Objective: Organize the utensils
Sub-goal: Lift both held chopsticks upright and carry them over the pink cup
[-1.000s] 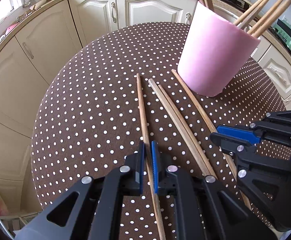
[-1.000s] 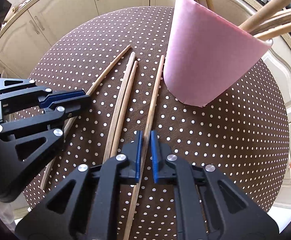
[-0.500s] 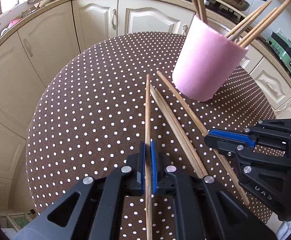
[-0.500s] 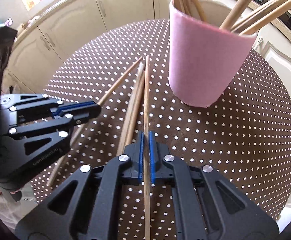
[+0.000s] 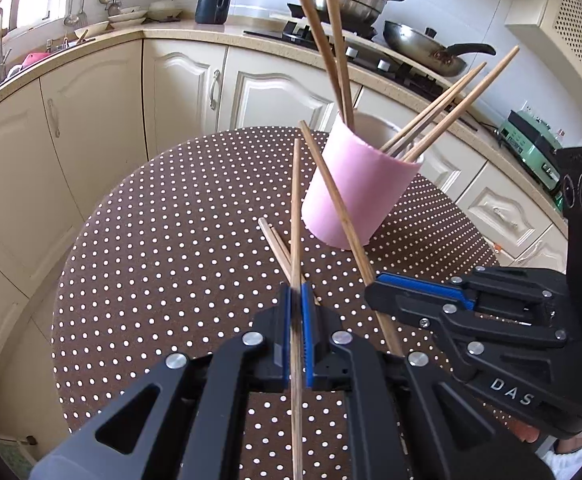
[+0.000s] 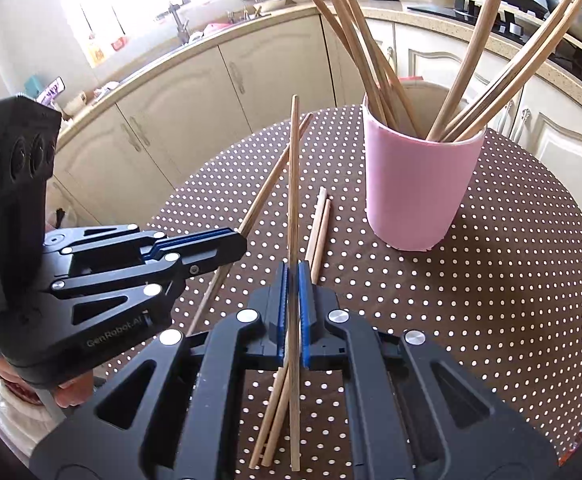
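Both tools are up off the polka-dot worktop [image 5: 163, 248] and each has a chopstick. The left tool [image 5: 296, 304] has its blue pads pinched tight on a single chopstick [image 5: 295, 200], which runs straight ahead between the pads and rises with its far tip up in the air, left of the pink cup [image 5: 355, 192]. Over on the right, the right tool [image 6: 292, 280] is likewise closed hard on its own chopstick [image 6: 292, 176], held nearly upright in its own view, tip pointing toward the cabinets. From the left wrist camera the right tool [image 5: 375, 292] sits just beside the left one, and its chopstick [image 5: 331, 200] slants across the front of the cup. From the right wrist camera the left tool [image 6: 235, 246] shows at the left, its chopstick [image 6: 275, 172] angling up and crossing close to the other near the tips. Two more chopsticks [image 6: 319, 224] lie side by side flat on the worktop, between the tools and the cup. The cup itself stands upright on the worktop, with a spray of chopsticks [image 6: 463, 76] leaning out of it in several directions.
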`<state>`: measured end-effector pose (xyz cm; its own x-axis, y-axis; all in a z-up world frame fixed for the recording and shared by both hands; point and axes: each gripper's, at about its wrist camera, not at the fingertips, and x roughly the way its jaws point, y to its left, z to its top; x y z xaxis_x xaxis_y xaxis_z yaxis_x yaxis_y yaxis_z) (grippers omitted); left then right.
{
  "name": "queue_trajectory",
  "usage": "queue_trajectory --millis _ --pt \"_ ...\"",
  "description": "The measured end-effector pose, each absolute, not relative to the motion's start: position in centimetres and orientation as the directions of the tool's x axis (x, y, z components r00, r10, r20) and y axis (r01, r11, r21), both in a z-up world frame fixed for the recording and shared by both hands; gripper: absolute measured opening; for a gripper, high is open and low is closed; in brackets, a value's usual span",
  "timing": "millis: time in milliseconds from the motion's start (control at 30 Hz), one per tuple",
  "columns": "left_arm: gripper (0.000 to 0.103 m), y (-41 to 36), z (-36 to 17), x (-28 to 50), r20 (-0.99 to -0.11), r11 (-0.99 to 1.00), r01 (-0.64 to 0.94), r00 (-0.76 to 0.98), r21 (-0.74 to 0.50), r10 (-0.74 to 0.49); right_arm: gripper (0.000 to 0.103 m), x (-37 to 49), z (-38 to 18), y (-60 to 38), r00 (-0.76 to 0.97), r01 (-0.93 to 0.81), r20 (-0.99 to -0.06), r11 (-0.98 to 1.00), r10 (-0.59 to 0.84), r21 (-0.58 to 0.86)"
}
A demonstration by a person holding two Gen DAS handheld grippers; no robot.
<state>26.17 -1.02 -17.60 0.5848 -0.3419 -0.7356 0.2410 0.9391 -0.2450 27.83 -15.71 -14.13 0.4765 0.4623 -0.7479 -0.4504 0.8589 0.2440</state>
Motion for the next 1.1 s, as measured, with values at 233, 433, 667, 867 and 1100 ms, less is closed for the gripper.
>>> queue_trajectory --millis 233,433,667,867,1100 --pt "0.005 -0.5 -16.3 25.6 -0.687 0.919 0.267 0.611 -0.289 -0.394 0.006 26.2 -12.7 -16.7 0.516 -0.453 -0.702 0.852 0.490 0.262" --pt "0.005 -1.3 -14.6 24.5 -0.631 0.902 0.317 0.645 -0.292 -0.431 0.006 25.0 -11.5 -18.2 0.554 -0.452 -0.658 0.848 0.510 0.277" --pt "0.005 -2.1 -12.9 23.7 -0.574 0.885 0.359 0.673 -0.297 -0.466 0.006 24.3 -9.8 -19.6 0.590 -0.455 -0.604 0.839 0.535 0.298" --pt "0.005 -3.0 -11.5 23.6 -0.537 0.875 0.388 0.691 -0.289 -0.484 0.006 24.7 -8.3 -20.2 0.624 -0.454 -0.560 0.836 0.545 0.308" --pt "0.005 -3.5 -10.0 24.3 -0.475 0.861 0.413 0.719 -0.295 -0.508 0.006 25.2 -6.7 -21.0 0.675 -0.444 -0.499 0.839 0.543 0.314"
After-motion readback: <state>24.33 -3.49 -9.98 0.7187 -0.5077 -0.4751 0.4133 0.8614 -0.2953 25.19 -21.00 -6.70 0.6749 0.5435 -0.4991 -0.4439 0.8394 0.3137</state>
